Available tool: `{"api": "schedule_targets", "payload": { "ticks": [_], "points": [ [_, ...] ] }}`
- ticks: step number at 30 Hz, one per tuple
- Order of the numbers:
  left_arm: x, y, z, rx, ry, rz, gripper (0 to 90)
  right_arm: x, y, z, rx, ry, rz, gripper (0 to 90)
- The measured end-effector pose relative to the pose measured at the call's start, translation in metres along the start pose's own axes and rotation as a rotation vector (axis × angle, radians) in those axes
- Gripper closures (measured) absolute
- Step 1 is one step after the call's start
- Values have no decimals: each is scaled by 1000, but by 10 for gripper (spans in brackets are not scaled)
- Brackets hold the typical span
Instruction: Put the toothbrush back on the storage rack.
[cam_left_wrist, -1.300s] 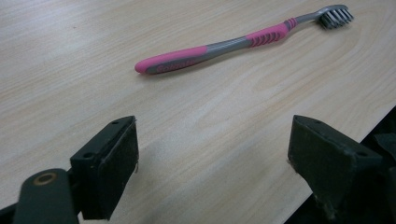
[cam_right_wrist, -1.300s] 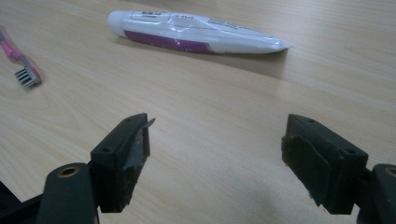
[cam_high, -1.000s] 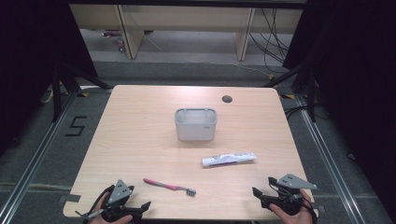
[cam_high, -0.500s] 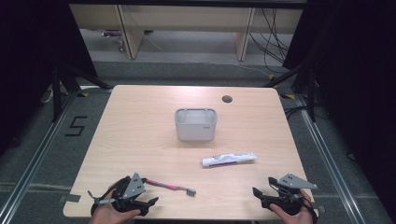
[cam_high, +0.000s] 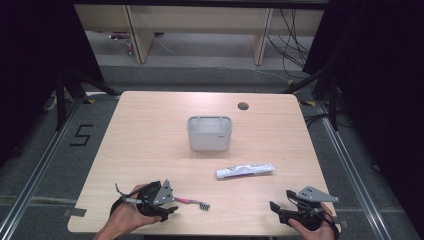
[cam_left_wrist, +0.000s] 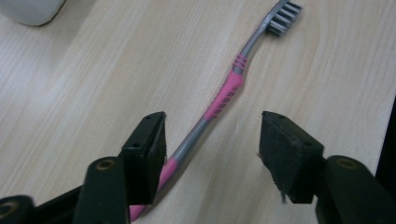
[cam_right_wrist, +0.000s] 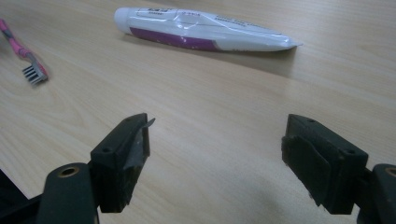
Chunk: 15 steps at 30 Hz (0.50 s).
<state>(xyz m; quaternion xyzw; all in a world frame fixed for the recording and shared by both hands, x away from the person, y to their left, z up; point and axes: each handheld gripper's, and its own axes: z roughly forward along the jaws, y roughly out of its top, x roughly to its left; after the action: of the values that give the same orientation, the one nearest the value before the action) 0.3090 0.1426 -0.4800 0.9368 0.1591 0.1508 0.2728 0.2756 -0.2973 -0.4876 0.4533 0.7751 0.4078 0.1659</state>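
Observation:
A pink and grey toothbrush (cam_high: 192, 202) (cam_left_wrist: 224, 95) lies flat near the table's front edge, bristles to the right. My left gripper (cam_high: 170, 207) (cam_left_wrist: 212, 135) hangs over its handle end. The jaws have just been closing and stand partly apart. The handle runs between them beside the left pad, and the other pad is clear of it. My right gripper (cam_high: 274, 208) (cam_right_wrist: 217, 140) rests open at the front right with bare wood between its jaws. A white and purple toothpaste tube (cam_high: 245, 170) (cam_right_wrist: 205, 30) lies flat ahead of it.
A grey rectangular holder (cam_high: 210, 134) stands upright at the middle of the wooden table (cam_high: 150, 140). A small dark hole (cam_high: 243, 106) sits near the far edge. Shelves and cables lie on the floor beyond the table.
My left gripper has moved right along the front edge onto the toothbrush's handle end, and its jaws have narrowed. The right gripper, tube and holder have stayed put.

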Motion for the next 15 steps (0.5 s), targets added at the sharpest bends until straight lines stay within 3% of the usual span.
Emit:
{"api": "schedule_targets", "payload": {
  "ticks": [7, 9, 15],
  "points": [
    [7, 10, 6, 70, -43, 55, 558, 0, 0, 0, 1, 1, -6, 236],
    [10, 15, 8, 96, -61, 79, 599, 4, 0, 0, 21, 20, 52, 235],
    [14, 24, 14, 158, -107, 132, 663, 3, 0, 1, 12, 18, 29, 235]
  ]
}}
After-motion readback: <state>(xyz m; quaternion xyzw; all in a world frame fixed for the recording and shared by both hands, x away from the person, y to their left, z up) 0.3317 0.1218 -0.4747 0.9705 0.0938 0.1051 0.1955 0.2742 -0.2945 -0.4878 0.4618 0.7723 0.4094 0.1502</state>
